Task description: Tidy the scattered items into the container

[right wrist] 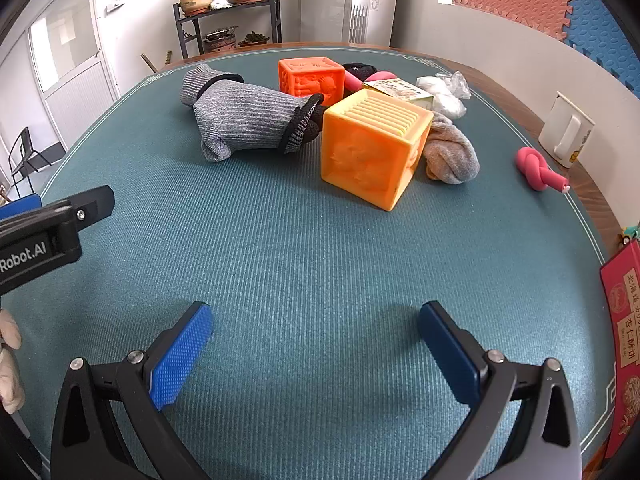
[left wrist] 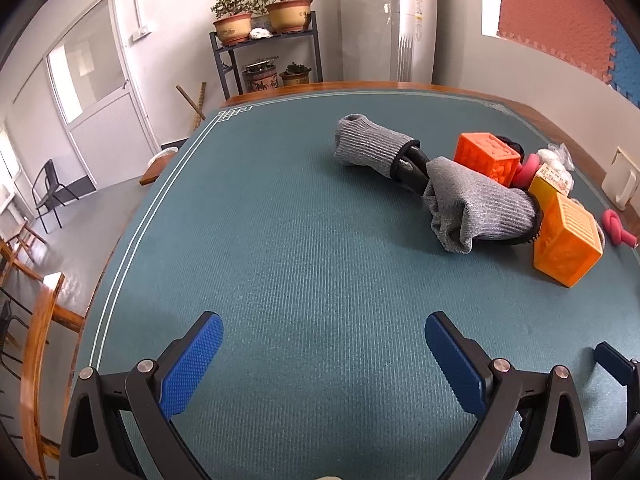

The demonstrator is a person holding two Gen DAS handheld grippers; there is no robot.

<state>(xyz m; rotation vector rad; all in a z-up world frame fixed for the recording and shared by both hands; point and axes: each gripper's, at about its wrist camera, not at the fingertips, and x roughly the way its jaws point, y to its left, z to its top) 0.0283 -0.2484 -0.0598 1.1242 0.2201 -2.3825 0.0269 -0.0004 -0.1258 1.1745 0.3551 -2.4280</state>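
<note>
Both the left gripper [left wrist: 324, 364] and right gripper [right wrist: 316, 350] hover with fingers spread and empty, the cube [right wrist: 374, 148], gloves [right wrist: 244, 116] and pink knot [right wrist: 538, 170] piled well ahead on the counter [right wrist: 280, 264], so a careless grab risks snagging a glove and dragging its neighbours.

The left gripper [left wrist: 324, 354] hangs low over the bench [left wrist: 280, 220] with its two blue-padded fingers [left wrist: 192, 364] spread wide and nothing between them. The right gripper [right wrist: 316, 344] hangs just as low, its fingers [right wrist: 182, 354] equally far apart and empty. The two sit side by side: the left gripper's black body juts in at the left edge of the right wrist view, where a pale gloved hand [right wrist: 10, 360] shows below it.
</note>
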